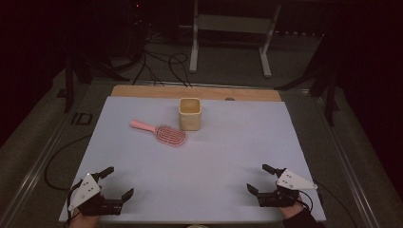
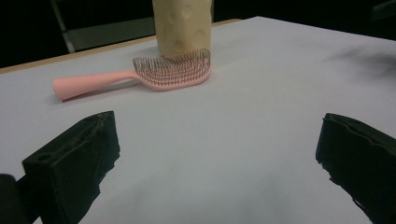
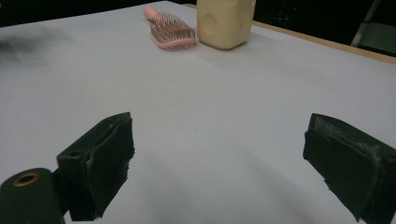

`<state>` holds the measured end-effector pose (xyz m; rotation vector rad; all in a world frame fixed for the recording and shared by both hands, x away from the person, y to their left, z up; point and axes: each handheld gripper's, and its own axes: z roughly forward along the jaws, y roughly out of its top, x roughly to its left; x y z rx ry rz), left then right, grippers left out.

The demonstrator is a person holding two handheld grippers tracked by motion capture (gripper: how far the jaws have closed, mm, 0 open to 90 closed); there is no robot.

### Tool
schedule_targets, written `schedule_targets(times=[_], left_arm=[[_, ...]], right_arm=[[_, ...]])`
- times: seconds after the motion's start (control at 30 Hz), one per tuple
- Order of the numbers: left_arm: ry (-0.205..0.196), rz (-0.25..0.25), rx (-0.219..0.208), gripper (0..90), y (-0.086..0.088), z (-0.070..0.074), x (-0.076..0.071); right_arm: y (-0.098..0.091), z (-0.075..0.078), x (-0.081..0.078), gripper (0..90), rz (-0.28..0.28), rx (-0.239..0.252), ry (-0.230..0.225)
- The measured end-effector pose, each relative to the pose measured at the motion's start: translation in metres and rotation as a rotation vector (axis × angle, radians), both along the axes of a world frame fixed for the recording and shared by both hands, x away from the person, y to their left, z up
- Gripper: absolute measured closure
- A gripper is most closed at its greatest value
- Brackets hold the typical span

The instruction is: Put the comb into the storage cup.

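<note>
A pink hairbrush [image 1: 161,131] lies bristles up on the white sheet [image 1: 199,156], its handle pointing left. Just right of it, farther back, stands a cream square cup [image 1: 190,113], upright and open at the top. My left gripper [image 1: 119,182] rests open at the sheet's near left corner, nothing between its jaws. At the near right my right gripper [image 1: 260,178] is open too, and bare. From the left gripper view the hairbrush [image 2: 154,74] lies in front of the cup [image 2: 183,25]. From the right gripper view the hairbrush [image 3: 170,30] lies left of the cup [image 3: 225,22].
A wooden table edge [image 1: 142,90] shows behind the sheet. Beyond it stand a white metal frame [image 1: 230,35] and black cables [image 1: 161,64] on the floor. Dark stands flank the table at both sides.
</note>
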<state>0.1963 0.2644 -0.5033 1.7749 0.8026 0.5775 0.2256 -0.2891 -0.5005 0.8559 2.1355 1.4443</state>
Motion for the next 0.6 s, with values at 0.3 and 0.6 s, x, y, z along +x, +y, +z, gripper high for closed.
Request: schedule_targets(times=[0.3, 0.6], left_arm=[[0.012, -0.014, 0.014, 0.2, -0.0026, -0.0004, 0.0012], [0.017, -0.026, 0.018, 0.3, -0.0046, 0.002, -0.0012]], right_arm=[[0.0012, 0.0002, -0.0002, 8.5, 0.009, -0.001, -0.004], [0.0025, 0.0029, -0.0028, 8.5, 0.004, 0.007, -0.013]])
